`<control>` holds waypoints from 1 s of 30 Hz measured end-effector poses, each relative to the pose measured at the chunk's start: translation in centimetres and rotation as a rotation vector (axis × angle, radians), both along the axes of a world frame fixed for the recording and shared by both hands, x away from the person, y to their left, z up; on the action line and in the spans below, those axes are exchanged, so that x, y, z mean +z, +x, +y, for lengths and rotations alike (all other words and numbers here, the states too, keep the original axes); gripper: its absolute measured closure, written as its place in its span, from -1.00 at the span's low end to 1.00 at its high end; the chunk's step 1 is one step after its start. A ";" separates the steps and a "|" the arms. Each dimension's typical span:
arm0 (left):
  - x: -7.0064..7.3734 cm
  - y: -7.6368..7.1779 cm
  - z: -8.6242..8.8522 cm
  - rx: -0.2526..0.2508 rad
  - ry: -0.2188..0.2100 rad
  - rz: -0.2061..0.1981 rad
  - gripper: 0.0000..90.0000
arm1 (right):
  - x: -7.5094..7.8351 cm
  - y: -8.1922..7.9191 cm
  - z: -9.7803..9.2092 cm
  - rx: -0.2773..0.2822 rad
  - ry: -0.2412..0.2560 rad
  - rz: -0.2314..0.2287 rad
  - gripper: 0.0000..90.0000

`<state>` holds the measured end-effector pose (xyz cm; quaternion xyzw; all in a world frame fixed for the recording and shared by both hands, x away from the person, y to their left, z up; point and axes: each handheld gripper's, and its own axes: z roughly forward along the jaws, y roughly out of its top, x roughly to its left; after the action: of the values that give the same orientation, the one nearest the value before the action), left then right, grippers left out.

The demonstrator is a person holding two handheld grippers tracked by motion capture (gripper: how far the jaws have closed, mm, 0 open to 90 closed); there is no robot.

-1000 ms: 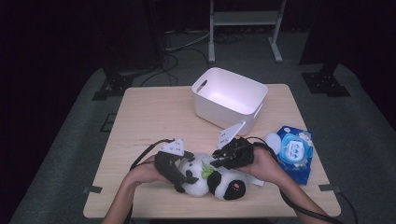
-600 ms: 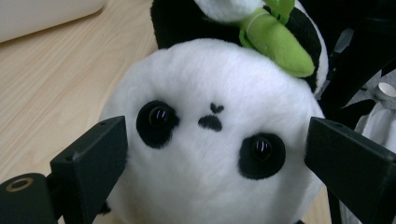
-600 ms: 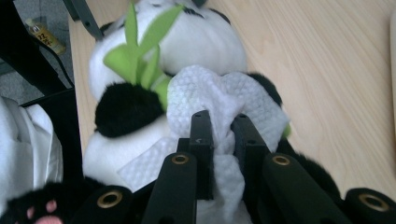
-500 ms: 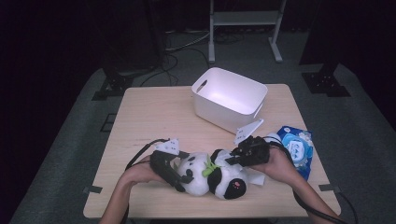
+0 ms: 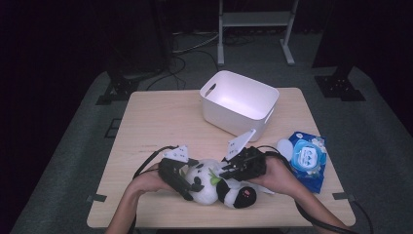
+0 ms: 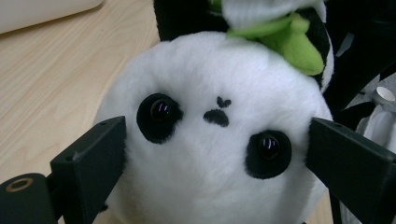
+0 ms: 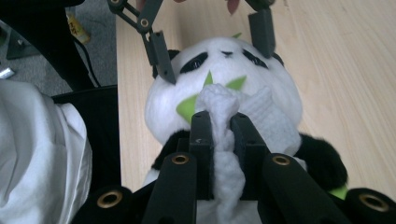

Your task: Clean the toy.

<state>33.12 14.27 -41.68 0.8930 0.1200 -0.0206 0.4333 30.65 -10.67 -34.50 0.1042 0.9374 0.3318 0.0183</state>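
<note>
The wooden desk (image 5: pixel 160 122) carries everything here. Toward its far middle stands a white bin (image 5: pixel 238 103), turned at an angle to the desk's edges. At the right edge lies a blue wipes pack (image 5: pixel 306 158), well apart from the bin.

Near the front edge, between the two hands, lies the plush panda (image 5: pixel 214 184), on its side with its head toward the person's left. Both forearms come in from the bottom of the high view and angle inward to meet at the toy.

The left claw (image 5: pixel 187 187) points toward the panda's head. In the left gripper view its jaws stand spread on either side of the white face (image 6: pixel 219 140), close against the cheeks; whether they press it I cannot tell.

The right claw (image 7: pixel 220 128) reaches in from the body side, the right hand (image 5: pixel 275 175) wrapped over the tool. In the right gripper view its jaws are clamped on a white knitted scarf (image 7: pixel 222 109) at the panda's neck, among green leaf shapes (image 7: pixel 189 106).
</note>
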 end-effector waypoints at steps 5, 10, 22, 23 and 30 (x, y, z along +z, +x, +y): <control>0.0 0.0 -0.1 0.004 -0.002 0.001 -0.87 | 0.0 0.5 1.7 0.026 -0.006 0.003 0.77; 0.0 0.0 -0.1 0.001 0.004 -0.005 -0.87 | -0.2 0.7 3.5 0.055 -0.028 -0.006 0.77; 0.2 0.1 0.9 0.004 -0.006 0.001 -0.87 | -0.9 1.0 1.5 0.022 -0.013 0.022 0.77; 0.1 0.2 1.1 0.004 0.000 0.002 -0.87 | -0.9 1.0 1.2 0.016 -0.007 0.027 0.77; -1.5 0.7 1.4 -0.002 0.024 0.057 -0.87 | -0.9 1.1 0.4 -0.005 -0.016 0.030 0.77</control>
<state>33.82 15.71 -43.15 0.8973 0.1318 -0.0449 0.4189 31.71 -10.28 -35.37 0.1115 0.9400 0.3225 0.0061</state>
